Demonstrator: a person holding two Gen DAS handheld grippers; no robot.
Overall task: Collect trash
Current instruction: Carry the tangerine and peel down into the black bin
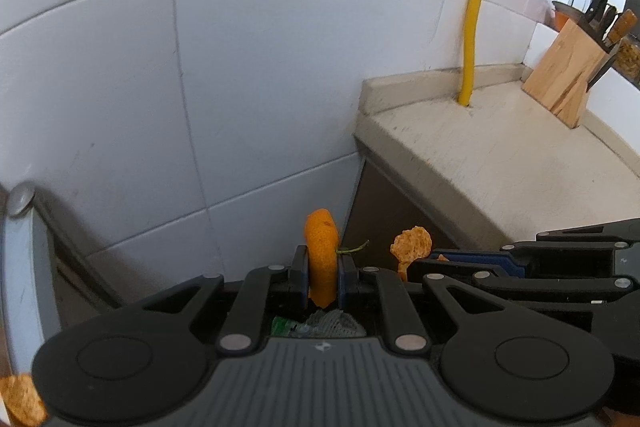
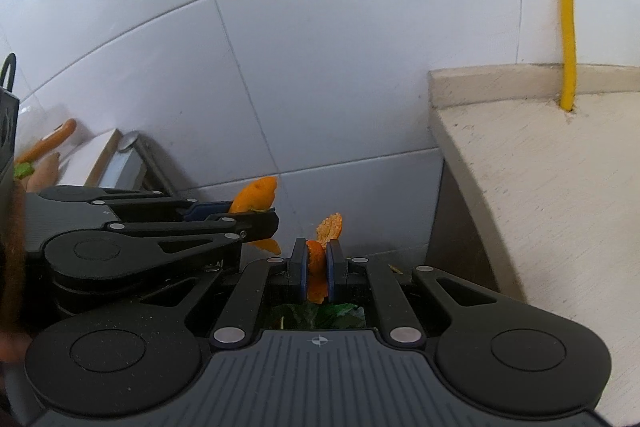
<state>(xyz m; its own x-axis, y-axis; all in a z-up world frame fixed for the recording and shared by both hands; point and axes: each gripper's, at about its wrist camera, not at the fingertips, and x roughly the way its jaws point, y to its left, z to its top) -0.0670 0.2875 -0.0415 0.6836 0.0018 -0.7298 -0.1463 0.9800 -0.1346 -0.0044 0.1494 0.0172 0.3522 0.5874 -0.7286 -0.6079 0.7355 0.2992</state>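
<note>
My left gripper (image 1: 323, 277) is shut on a curved strip of orange peel (image 1: 320, 251) with a small green stem at its side. My right gripper (image 2: 317, 273) is shut on a smaller piece of orange peel (image 2: 329, 227). Both hang side by side in the gap between the white tiled wall and the counter's end. The right gripper (image 1: 424, 261) shows at the right of the left wrist view with its peel (image 1: 412, 245). The left gripper (image 2: 256, 217) shows at the left of the right wrist view with its peel (image 2: 256, 197). Below the fingers lies green and grey trash (image 1: 316, 325), also seen as trash (image 2: 320, 315), its container hidden.
A beige counter (image 1: 500, 163) stands at the right, with a wooden knife block (image 1: 568, 75) and a yellow pipe (image 1: 474, 27) running up the wall. At the left are a metal rail (image 1: 20, 203), a carrot (image 2: 52, 141) and other vegetables on a shelf.
</note>
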